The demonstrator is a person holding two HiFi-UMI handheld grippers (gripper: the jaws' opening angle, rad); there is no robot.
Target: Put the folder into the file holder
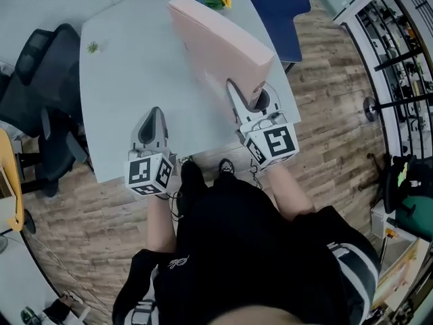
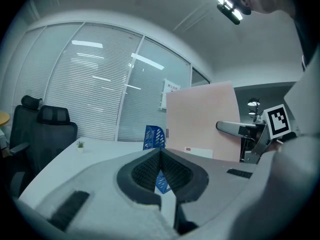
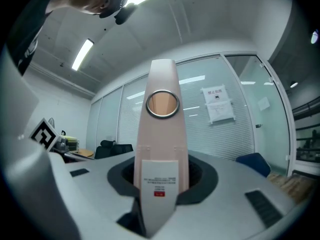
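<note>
Closest in, my own black-clad torso [image 1: 257,249] filled the bottom of the head view. Pale table [image 1: 135,66] beyond it.

- Pink lever-arch folder [image 1: 216,39]: stood on edge over the table's right side. Right gripper [image 1: 247,95] clamped on its spine, just below the finger ring.
- Left gripper [image 1: 155,114]: jaws together, nothing between them, near the table's front edge.
- Blue file holder [image 2: 154,136]: at the table's far end, beyond the folder.

How to do it, as I judged: keep the spine grip firm, line the folder up with one slot and lower it in squarely. The spare left gripper could steady the holder, which looked light enough to slide.

Hard to read: the folder hid most of the holder in the head view. Which way its slots faced was unclear, and I couldn't tell whether the folder's lower edge touched the table.
</note>
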